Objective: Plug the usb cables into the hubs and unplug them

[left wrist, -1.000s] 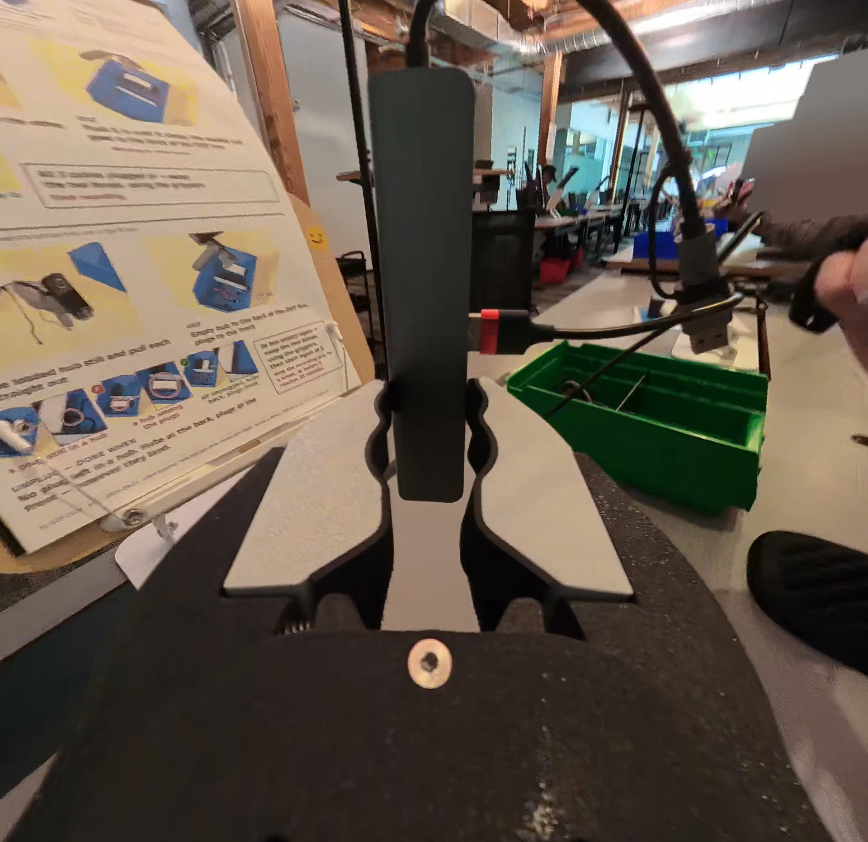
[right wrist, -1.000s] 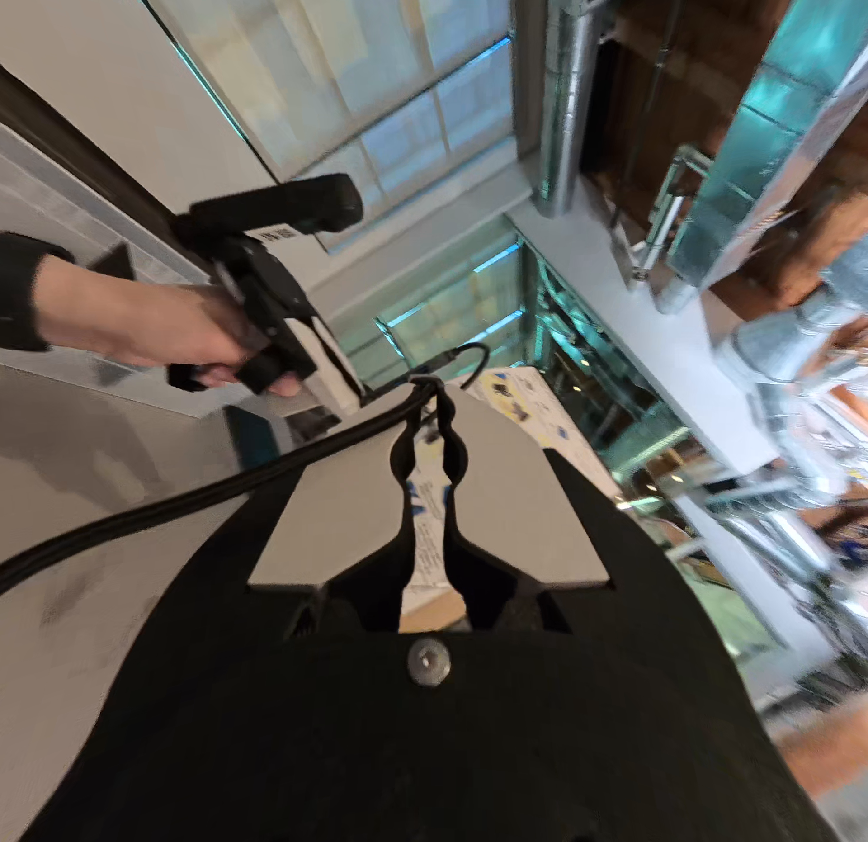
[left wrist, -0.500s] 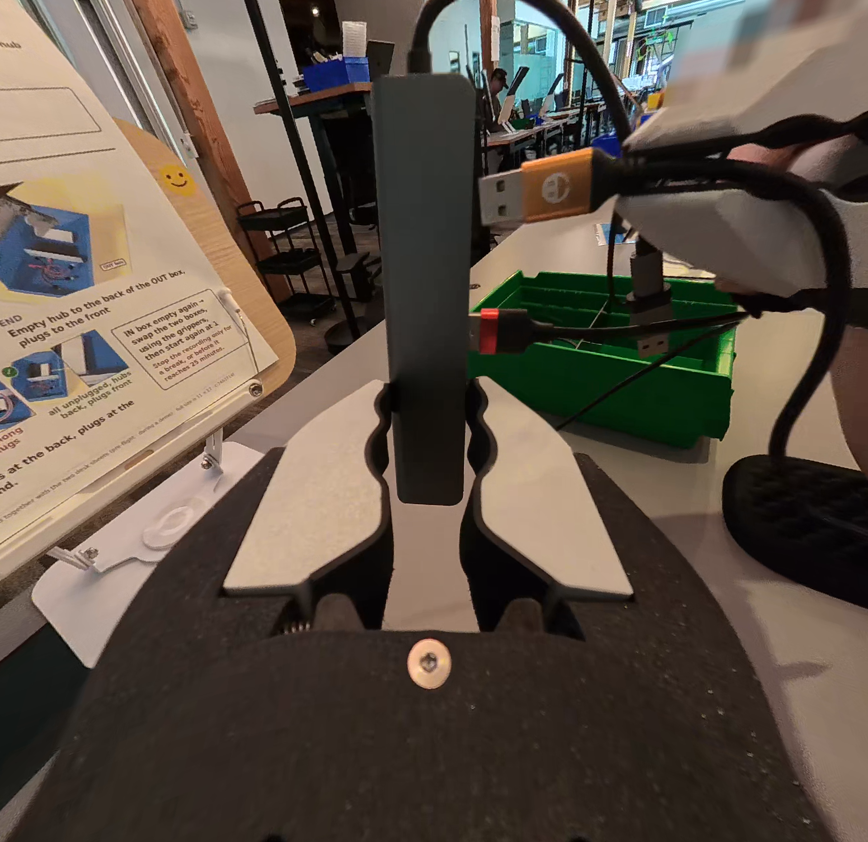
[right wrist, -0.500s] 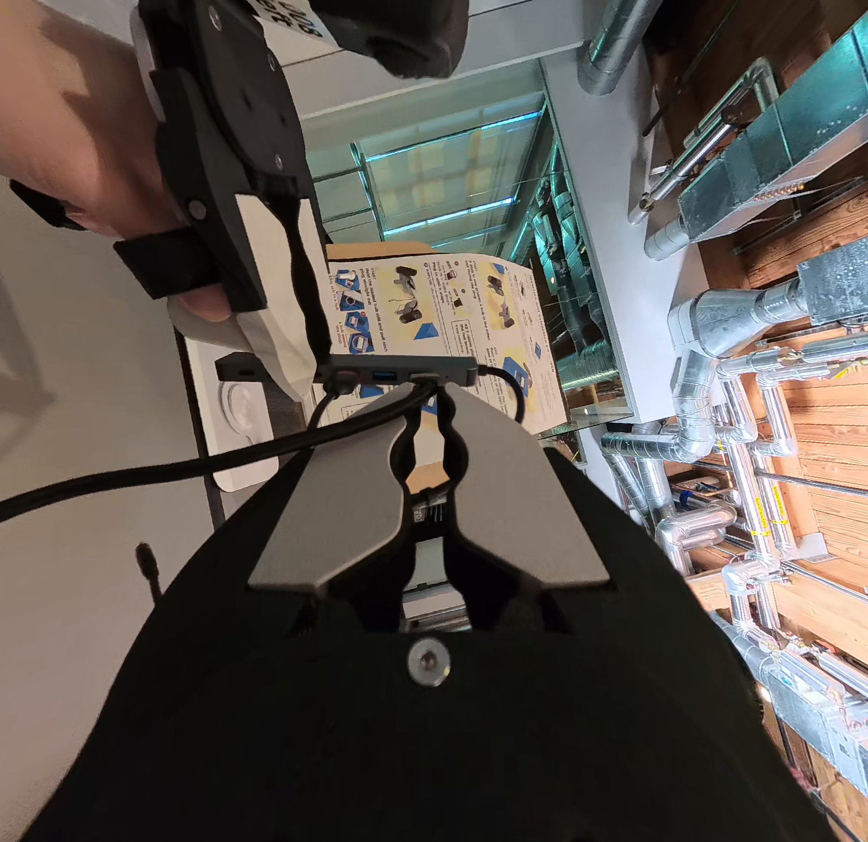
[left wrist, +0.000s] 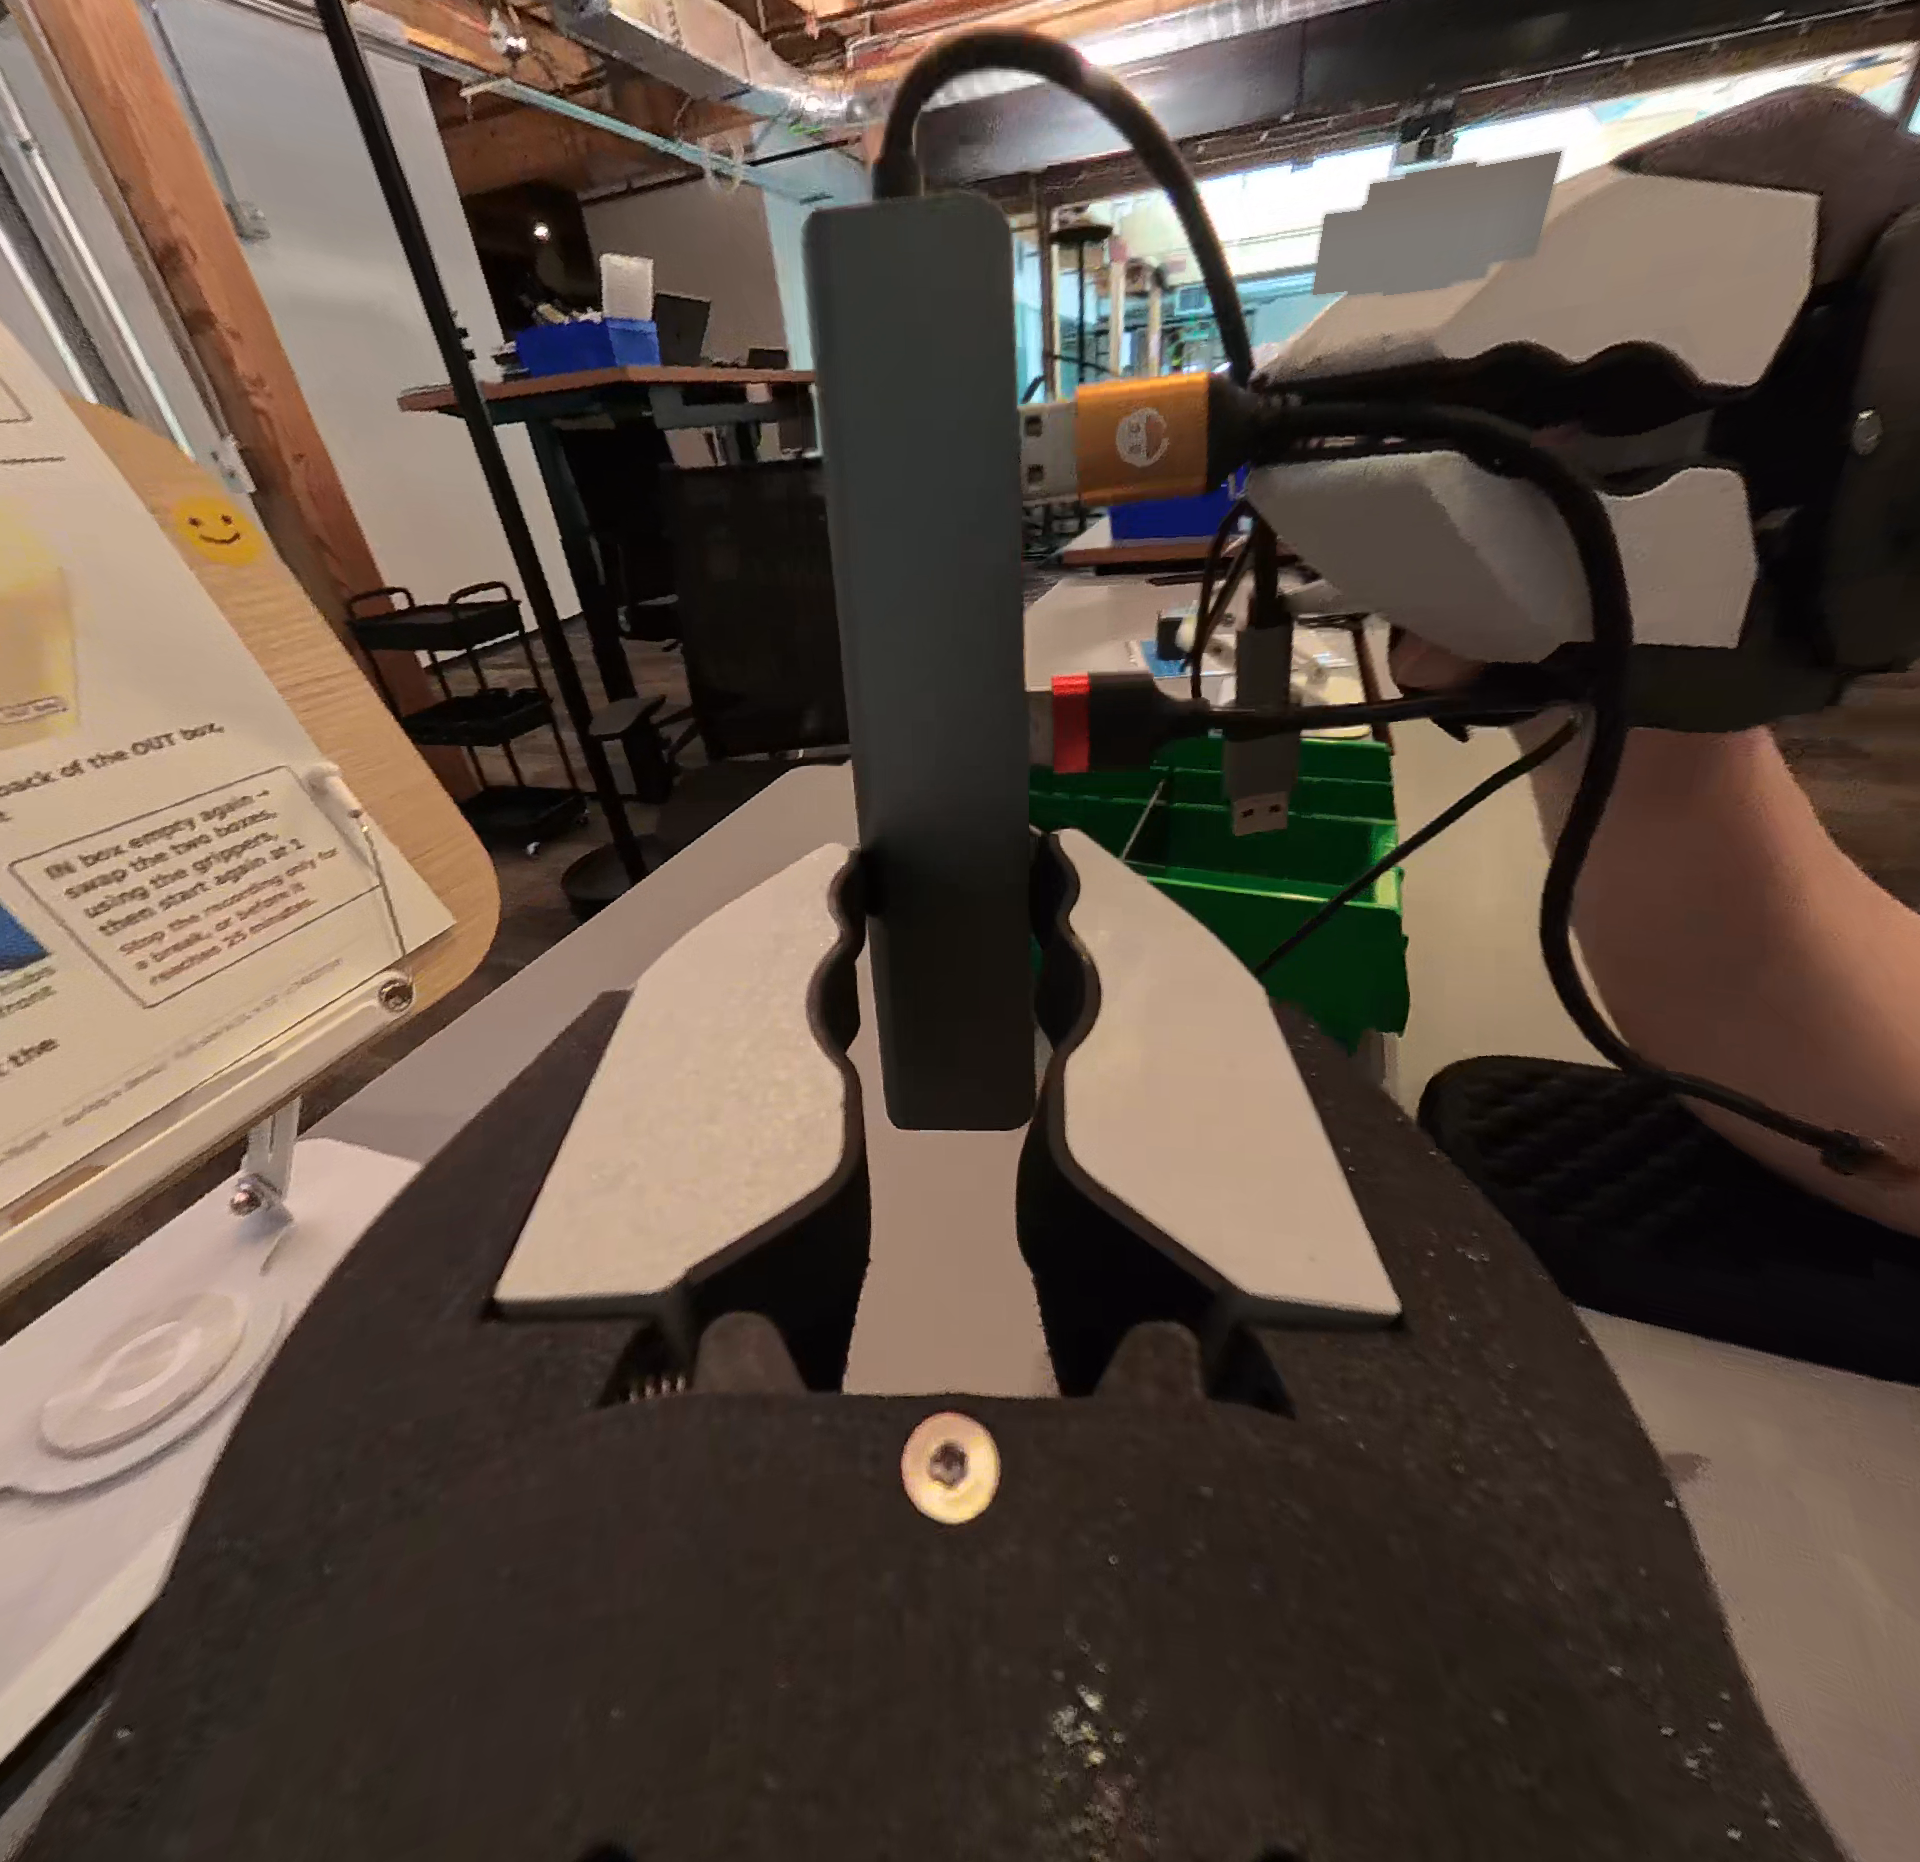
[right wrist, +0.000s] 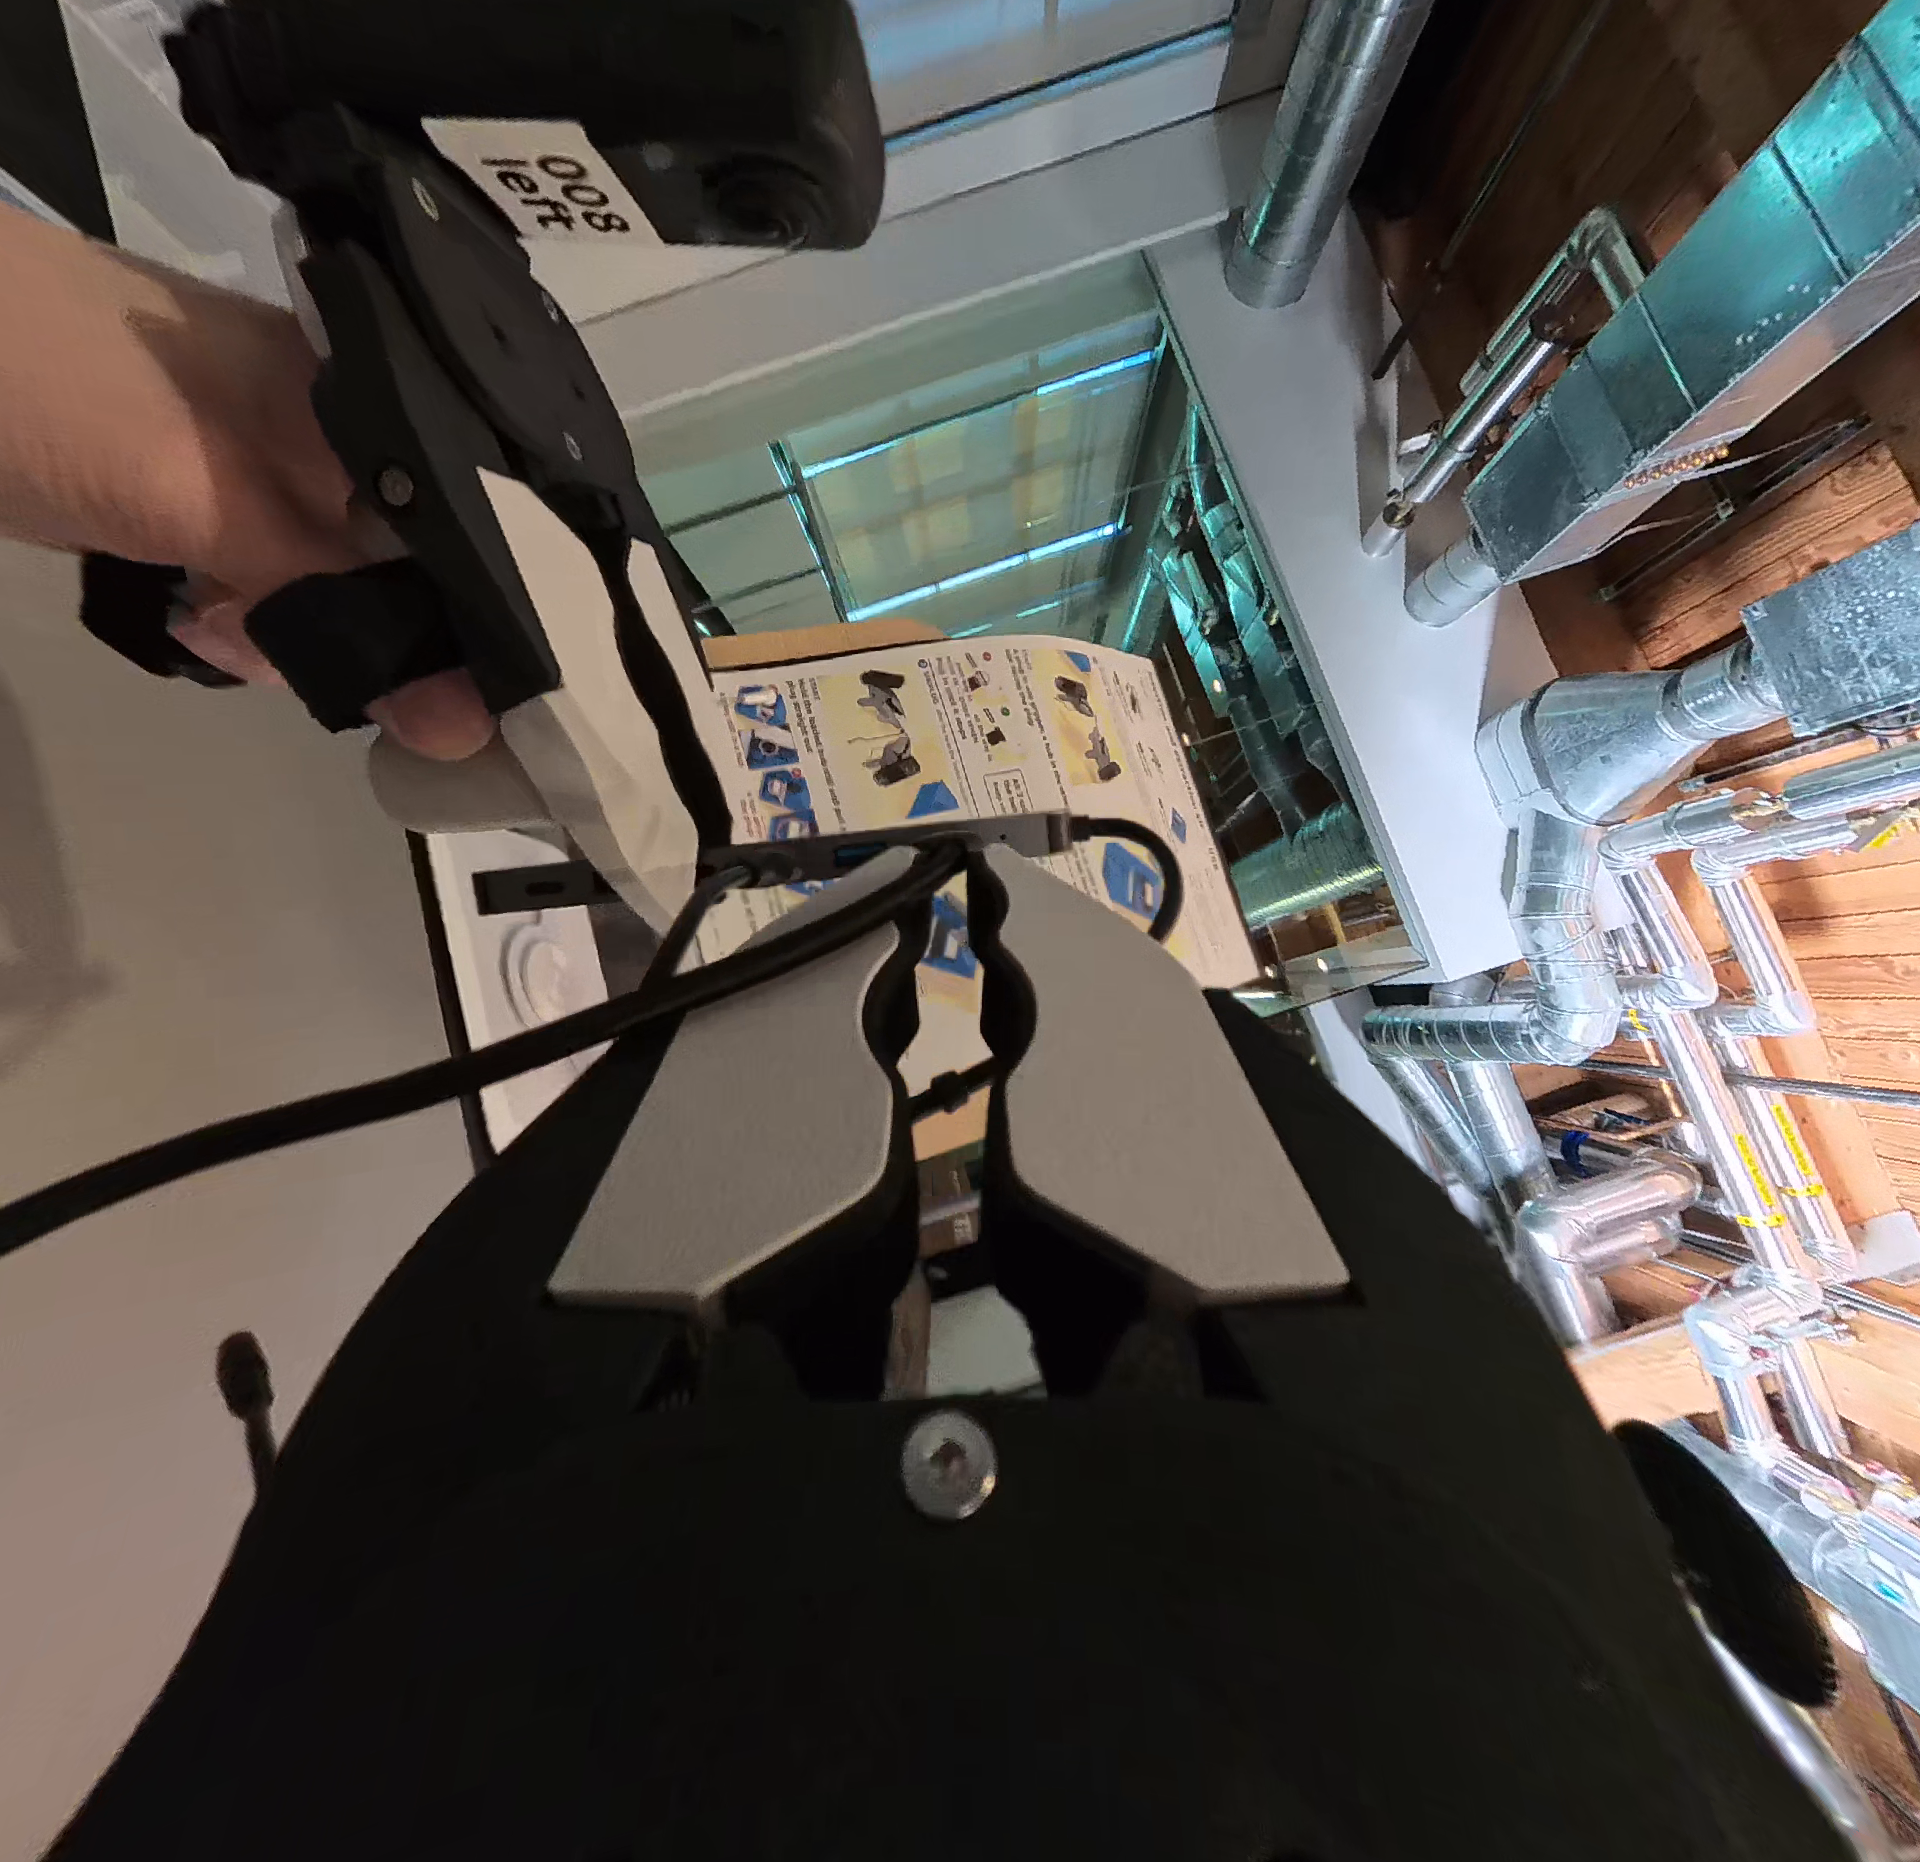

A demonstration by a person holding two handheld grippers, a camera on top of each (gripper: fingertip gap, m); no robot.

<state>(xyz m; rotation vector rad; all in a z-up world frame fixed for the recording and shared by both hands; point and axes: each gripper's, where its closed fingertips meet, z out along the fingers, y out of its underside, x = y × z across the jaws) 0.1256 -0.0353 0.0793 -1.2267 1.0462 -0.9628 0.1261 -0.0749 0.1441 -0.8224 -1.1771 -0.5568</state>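
Observation:
My left gripper (left wrist: 945, 867) is shut on a dark grey USB hub (left wrist: 925, 617) and holds it upright. A plug with a red band (left wrist: 1091, 721) sits in the hub's right side. My right gripper (left wrist: 1262, 430) comes in from the right, shut on the cable just behind an orange USB plug (left wrist: 1138, 441). The plug's metal tip is at the hub's right edge, above the red plug, and part of it is hidden. The hub's own grey plug (left wrist: 1262, 773) hangs loose. In the right wrist view my right gripper (right wrist: 971, 867) is at the hub (right wrist: 935, 841), seen edge-on, and hides the orange plug.
A green bin (left wrist: 1247, 898) stands on the white table (left wrist: 1766, 1500) behind the hub. An instruction board (left wrist: 208, 825) leans at the left on a white stand. A black pad (left wrist: 1558, 1189) lies at the right under the person's forearm. Black cables (right wrist: 416, 1085) trail across. Across from one pair of fingers to the other is roughly 8 cm.
My right gripper has carried the orange plug down and left until its tip meets the hub's side. The left gripper has kept its grip on the hub and tilted slightly.

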